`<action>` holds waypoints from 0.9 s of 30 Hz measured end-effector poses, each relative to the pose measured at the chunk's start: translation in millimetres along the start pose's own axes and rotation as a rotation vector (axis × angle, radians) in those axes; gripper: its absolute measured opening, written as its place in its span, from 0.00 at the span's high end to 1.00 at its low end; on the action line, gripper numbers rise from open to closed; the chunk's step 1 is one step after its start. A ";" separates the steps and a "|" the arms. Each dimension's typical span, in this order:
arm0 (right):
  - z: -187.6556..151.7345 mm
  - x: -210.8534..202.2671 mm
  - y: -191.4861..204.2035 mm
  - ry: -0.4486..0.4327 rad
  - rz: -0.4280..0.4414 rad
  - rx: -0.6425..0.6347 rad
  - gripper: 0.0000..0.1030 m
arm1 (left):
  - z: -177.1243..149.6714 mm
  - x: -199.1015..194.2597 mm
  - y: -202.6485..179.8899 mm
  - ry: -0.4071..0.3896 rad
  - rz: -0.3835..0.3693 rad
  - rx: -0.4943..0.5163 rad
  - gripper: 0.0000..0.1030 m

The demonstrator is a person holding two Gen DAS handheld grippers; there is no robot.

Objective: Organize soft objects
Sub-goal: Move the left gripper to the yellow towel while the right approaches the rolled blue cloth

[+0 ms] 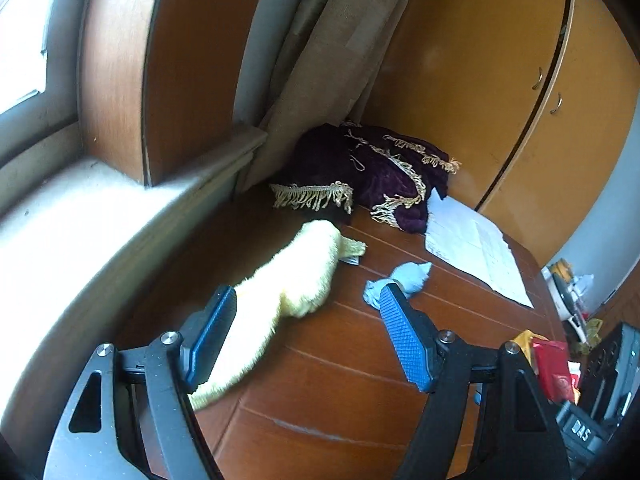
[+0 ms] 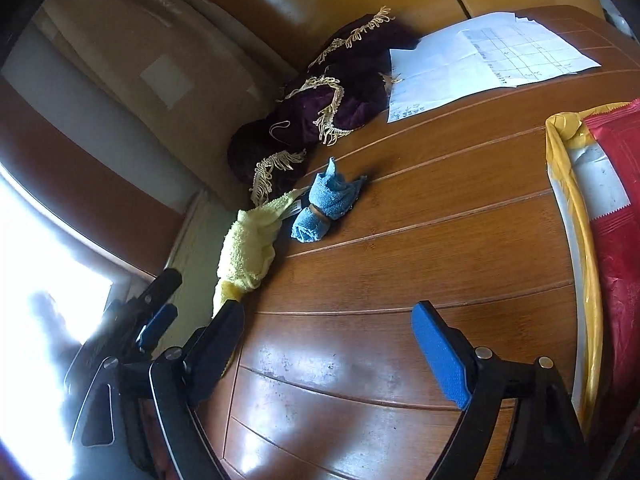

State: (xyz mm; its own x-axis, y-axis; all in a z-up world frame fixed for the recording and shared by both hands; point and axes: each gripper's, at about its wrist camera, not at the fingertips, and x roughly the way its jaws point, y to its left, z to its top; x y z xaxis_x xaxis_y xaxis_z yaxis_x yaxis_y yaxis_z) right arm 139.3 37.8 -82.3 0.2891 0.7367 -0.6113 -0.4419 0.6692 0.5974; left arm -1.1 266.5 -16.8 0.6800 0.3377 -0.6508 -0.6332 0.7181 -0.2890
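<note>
Three soft things lie on the wooden table (image 2: 400,248): a yellow towel (image 1: 280,292) along the window side, a rolled blue cloth (image 2: 326,204) just beside its far end, and a purple fringed cloth (image 1: 372,172) heaped in the far corner against the cupboard. A sheet of paper (image 2: 480,60) lies next to the purple heap, and a red and yellow packet (image 2: 600,220) sits at the table's right edge.

Both tongs are released. The left gripper (image 1: 308,340) hangs over the near part of the yellow towel, with one blue pad over the towel and the other nearer the blue cloth; whether either pad touches fabric cannot be told. The right gripper (image 2: 336,344) hovers over bare wood, holding nothing, well apart from all three cloths.

The main risk looks to be a poor bite on the towel. It is long and limp, so closing on one end would likely leave the rest dragging, and the drag could sweep the blue roll aside or undo it. The towel's near end seems close to the table edge, so a slip could drop it off. A small dark item between towel and roll could also be caught up. Glare from the window may hide that edge.
</note>
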 end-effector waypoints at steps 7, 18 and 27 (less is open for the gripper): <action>-1.9 0.7 2.9 0.011 0.008 -0.008 0.15 | 15.2 57.2 -19.2 0.085 0.119 0.112 0.28; -7.1 1.4 1.2 0.020 0.009 -0.019 0.21 | -1.3 63.9 -4.9 0.144 0.095 0.032 0.56; 9.2 0.3 29.0 0.050 -0.091 -0.009 0.25 | 8.9 23.4 18.0 0.049 -0.027 -0.139 0.56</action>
State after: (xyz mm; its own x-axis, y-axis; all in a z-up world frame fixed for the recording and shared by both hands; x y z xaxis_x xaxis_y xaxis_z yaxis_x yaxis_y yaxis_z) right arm 134.4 58.3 -60.4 0.2857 0.6671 -0.6880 -0.4233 0.7319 0.5340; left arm 6.8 292.8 -31.1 0.6807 0.2875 -0.6738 -0.6624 0.6343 -0.3986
